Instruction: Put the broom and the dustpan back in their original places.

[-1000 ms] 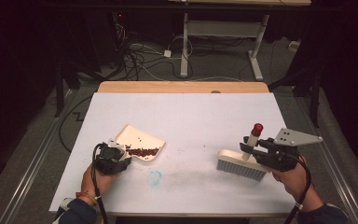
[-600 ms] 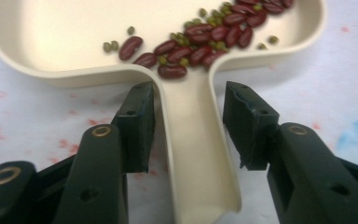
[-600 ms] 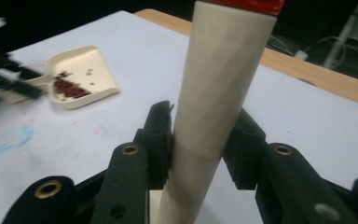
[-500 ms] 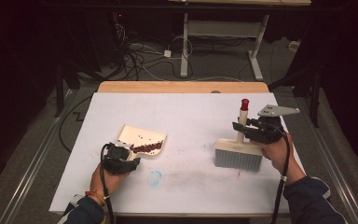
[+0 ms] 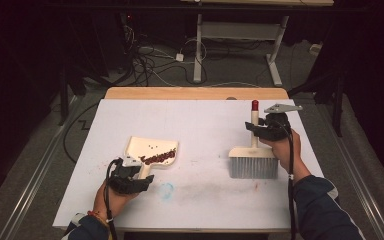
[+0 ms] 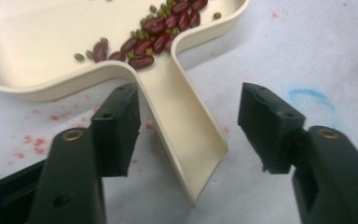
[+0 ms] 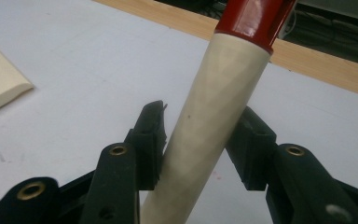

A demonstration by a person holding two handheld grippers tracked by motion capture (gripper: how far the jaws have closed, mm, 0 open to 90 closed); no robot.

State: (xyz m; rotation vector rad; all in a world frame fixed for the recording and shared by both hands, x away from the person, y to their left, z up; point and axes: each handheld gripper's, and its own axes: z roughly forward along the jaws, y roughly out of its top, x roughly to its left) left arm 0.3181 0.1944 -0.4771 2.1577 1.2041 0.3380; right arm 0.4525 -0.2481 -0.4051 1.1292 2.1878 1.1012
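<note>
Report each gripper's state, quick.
Left gripper: open, jaws astride the dustpan handle.
Right gripper: shut on the brush handle.

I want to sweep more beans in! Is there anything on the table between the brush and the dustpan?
Nothing visible is in the way. The cream-handled brush with grey bristles stands on the white table, and only bare surface with faint stains lies between it and the cream plastic dustpan holding red and green beans.
</note>
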